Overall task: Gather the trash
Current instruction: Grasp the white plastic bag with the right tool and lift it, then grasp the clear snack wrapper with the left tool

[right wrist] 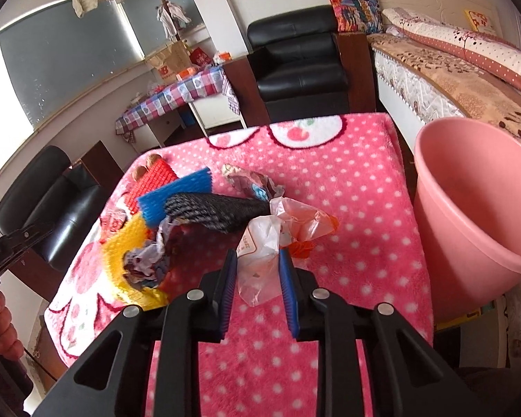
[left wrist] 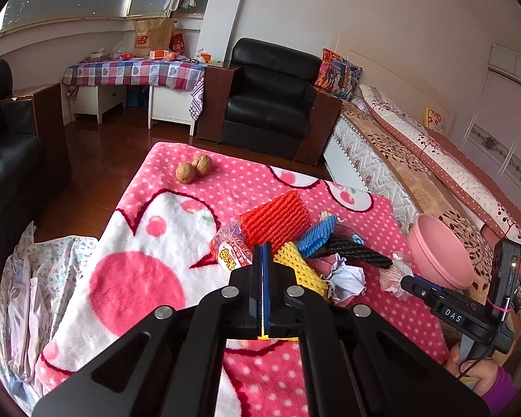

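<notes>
From the left wrist view, the left hand-held gripper (left wrist: 263, 253) has its blue pads pressed fully together, and a sliver of yellow at their lower end suggests they pinch the yellow foam net (left wrist: 300, 271), though the contact is hard to make out. It sits above a desk covered by a pink polka-dot blanket (left wrist: 149, 278). Just beyond the pads lies the trash pile: a red foam net (left wrist: 278, 219), a blue foam net (left wrist: 317, 238), a black foam net (left wrist: 361, 252), a red-printed wrapper (left wrist: 231, 246) and crumpled paper (left wrist: 345, 276). Two walnuts (left wrist: 194, 168) lie well apart from the pile at the far edge. A pink bucket (left wrist: 441, 253) stands at the desk's right side, with the right hand-held gripper (left wrist: 411, 283) near it.

From the right wrist view, the right hand-held gripper (right wrist: 257, 264) stands at a narrow gap with a clear plastic bag (right wrist: 264, 260) between its blue pads, which appear to press the bag's sides. The bag trails into an orange-tinted piece touching the black foam net (right wrist: 215, 213). The pink bucket (right wrist: 476, 208) stands just right of the desk, mouth tilted toward the camera.
</notes>
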The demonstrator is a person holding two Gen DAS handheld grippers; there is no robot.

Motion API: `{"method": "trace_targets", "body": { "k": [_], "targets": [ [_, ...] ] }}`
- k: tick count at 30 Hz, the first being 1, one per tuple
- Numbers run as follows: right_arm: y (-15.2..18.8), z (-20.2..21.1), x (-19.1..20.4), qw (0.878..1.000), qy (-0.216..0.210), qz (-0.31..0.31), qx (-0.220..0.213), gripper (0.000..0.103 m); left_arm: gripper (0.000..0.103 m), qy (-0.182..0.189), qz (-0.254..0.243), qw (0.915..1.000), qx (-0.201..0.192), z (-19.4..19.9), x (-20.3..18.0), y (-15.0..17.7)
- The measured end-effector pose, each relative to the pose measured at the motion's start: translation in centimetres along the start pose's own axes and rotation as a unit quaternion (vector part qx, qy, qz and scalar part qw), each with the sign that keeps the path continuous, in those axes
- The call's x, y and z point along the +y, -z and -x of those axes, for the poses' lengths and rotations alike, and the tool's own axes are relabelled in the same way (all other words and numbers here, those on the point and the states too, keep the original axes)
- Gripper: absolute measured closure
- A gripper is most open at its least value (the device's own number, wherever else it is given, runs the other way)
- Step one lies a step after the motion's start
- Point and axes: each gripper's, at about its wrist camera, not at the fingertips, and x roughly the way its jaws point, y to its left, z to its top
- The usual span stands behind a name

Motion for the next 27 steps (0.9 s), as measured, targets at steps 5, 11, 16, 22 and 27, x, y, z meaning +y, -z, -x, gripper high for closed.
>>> {"method": "trace_targets", "body": {
  "k": [5, 11, 16, 22, 27],
  "targets": [
    [0.5, 3.6, 0.6, 0.999, -0.006, -0.003, -0.038, 0.079, 0.103, 0.011, -0.029, 0.9994, -0.016, 2.0, -0.9, 0.8],
    [1.4, 6.5, 1.4, 0.998, -0.011, -0.007, -0.067, 0.079, 0.103, 0.021, -0.051, 0.9981, -0.027, 3.7, -1.3, 1.2],
    [1.9, 7.2, 2.3, 0.998, -0.011, 0.002, -0.069, 0.079, 0.103, 0.035, -0.055, 0.9973, -0.033, 4.2, -1.4, 1.4],
    [1.7, 7.8, 2.7, 0.997, -0.007, 0.009, -0.075, 0.079, 0.103, 0.048, -0.048, 0.9970, -0.036, 3.9, -1.0, 1.2],
    [1.7, 7.6, 2.7, 0.997, -0.008, 0.007, -0.073, 0.079, 0.103, 0.051, -0.033, 0.9975, -0.035, 3.4, -0.5, 0.9]
  ]
}}
